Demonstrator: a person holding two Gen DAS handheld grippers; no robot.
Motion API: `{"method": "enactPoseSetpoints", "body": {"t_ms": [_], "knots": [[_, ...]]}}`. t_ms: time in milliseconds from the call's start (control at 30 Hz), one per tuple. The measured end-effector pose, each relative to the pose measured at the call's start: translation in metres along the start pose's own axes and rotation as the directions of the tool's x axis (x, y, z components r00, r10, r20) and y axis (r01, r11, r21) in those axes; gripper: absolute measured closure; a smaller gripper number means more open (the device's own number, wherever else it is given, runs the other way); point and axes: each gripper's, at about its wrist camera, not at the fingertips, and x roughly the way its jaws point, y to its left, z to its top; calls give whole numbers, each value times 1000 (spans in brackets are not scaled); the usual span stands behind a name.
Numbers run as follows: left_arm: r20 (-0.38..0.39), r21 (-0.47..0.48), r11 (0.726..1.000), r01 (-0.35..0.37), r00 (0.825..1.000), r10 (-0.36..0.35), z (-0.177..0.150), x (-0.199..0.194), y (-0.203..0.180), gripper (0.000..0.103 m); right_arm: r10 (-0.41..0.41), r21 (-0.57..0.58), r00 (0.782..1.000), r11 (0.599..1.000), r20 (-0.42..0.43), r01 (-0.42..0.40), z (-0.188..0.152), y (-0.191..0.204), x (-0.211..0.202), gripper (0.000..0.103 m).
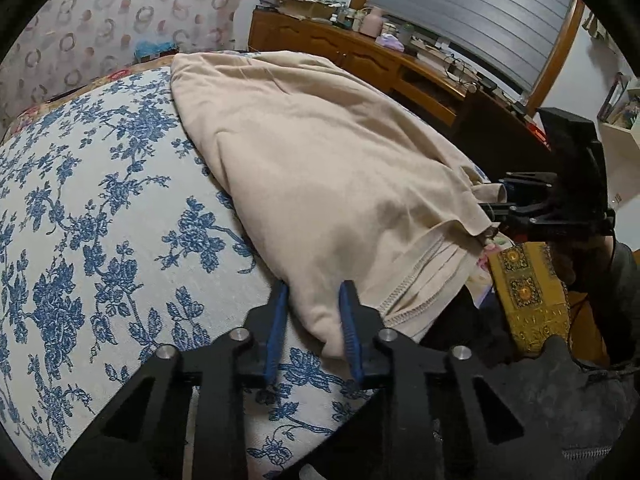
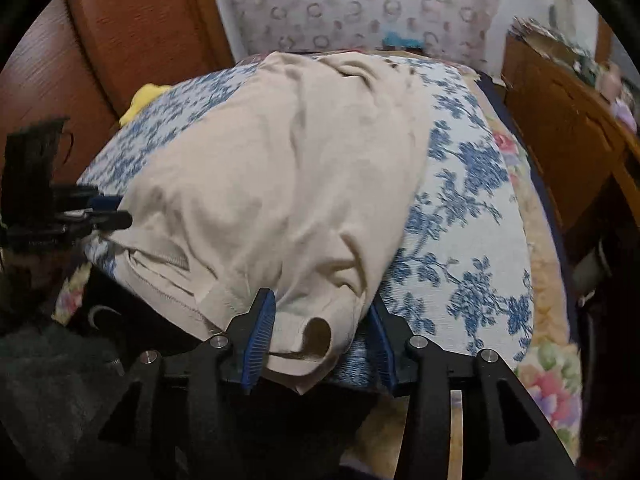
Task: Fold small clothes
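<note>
A beige garment [image 1: 320, 160] lies spread over a bed cover with blue flowers [image 1: 100, 200]. In the left wrist view my left gripper [image 1: 314, 286] is shut on the garment's near folded corner, and the cloth fills the gap between its blue pads. My right gripper [image 1: 520, 208] shows at the right, at the garment's other near corner. In the right wrist view the right gripper [image 2: 320, 298] stands open around a sleeve end of the garment [image 2: 280, 160]; the cloth lies loose between the pads, over the bed cover [image 2: 460, 240]. The left gripper [image 2: 100, 212] shows at the left edge of the cloth.
A cluttered wooden sideboard [image 1: 340, 48] runs along the far side of the bed. A wooden headboard [image 2: 120, 40] stands at the other side, with a yellow item [image 2: 144, 100] by it. A gold patterned cloth [image 1: 528, 292] and dark fabric [image 2: 48, 380] lie at the bed's near edge.
</note>
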Motion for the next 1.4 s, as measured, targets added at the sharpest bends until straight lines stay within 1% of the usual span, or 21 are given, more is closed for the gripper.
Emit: {"method": "enactPoseSetpoints", "body": {"t_ms": [33, 67, 100, 133, 167, 200, 300, 400, 500, 633, 733, 833, 933, 1033, 1133, 1200, 1233, 1267, 1300, 1367, 1400], "knots": [[-5, -1, 1000, 15, 1000, -15, 0, 1, 0, 90, -2, -3, 1000, 1000, 0, 2, 2, 1, 2, 56], [-6, 1, 1000, 23, 1000, -23, 1, 1, -1, 97, -5, -15, 1000, 1000, 0, 5, 3, 4, 3, 64], [3, 10, 1000, 25, 1000, -25, 2, -1, -3, 99, 1, -28, 1000, 1000, -1, -1, 3, 5, 3, 77], [23, 16, 999, 33, 999, -33, 3, -5, -4, 100, 24, -30, 1000, 999, -5, -24, 4, 5, 4, 87], [43, 14, 999, 41, 998, -42, 6, -10, -5, 100, 44, -29, 999, 999, -7, -44, 4, 5, 6, 94], [68, 11, 999, 42, 997, -43, 9, -16, -5, 100, 44, -39, 999, 998, 2, -44, 4, 6, 5, 96], [140, 6, 1000, 28, 990, -29, 24, -34, -1, 100, 91, -26, 994, 996, 64, -90, 10, -2, -3, 97], [210, -4, 1000, 11, 978, -10, 50, -51, 8, 101, 109, -2, 981, 994, 163, -110, 29, -20, -26, 98], [275, -19, 1000, 2, 961, 3, 90, -59, 25, 101, 123, 21, 958, 991, 259, -133, 64, -41, -41, 98], [304, -42, 999, -22, 952, 34, 139, -47, 59, 101, 109, 22, 936, 992, 335, -124, 125, -65, -38, 98], [302, -76, 996, -45, 951, 66, 174, -27, 86, 101, 95, 34, 938, 993, 333, -112, 166, -79, -18, 98], [280, -119, 991, -66, 955, 97, 204, -4, 116, 101, 89, 58, 945, 992, 314, -113, 203, -93, 13, 98], [246, -142, 986, -89, 962, 122, 223, 19, 137, 101, 77, 61, 955, 993, 287, -98, 229, -101, 43, 98], [202, -154, 981, -119, 968, 150, 233, 44, 152, 101, 62, 68, 963, 994, 264, -83, 247, -100, 66, 97], [172, -153, 977, -148, 970, 174, 240, 60, 160, 100, 45, 87, 975, 994, 217, -65, 266, -103, 86, 93], [162, -145, 979, -143, 973, 166, 243, 64, 163, 100, 0, 91, 978, 996, 207, -20, 275, -101, 87, 80], [157, -138, 980, -140, 974, 162, 245, 64, 162, 100, -23, 87, 975, 996, 222, 4, 276, -100, 81, 77], [153, -131, 981, -142, 975, 162, 245, 64, 163, 96, -32, 81, 971, 997, 236, 13, 274, -100, 71, 70], [148, -121, 982, -148, 975, 165, 244, 64, 162, 91, -43, 75, 967, 997, 249, 25, 275, -99, 65, 61], [150, -95, 980, -177, 970, 190, 241, 60, 159, 59, -71, 40, 964, 997, 256, 63, 271, -92, 55, 54], [155, -85, 977, -194, 966, 206, 239, 56, 159, 56, -64, 11, 966, 998, 251, 64, 268, -86, 53, 54]]}}
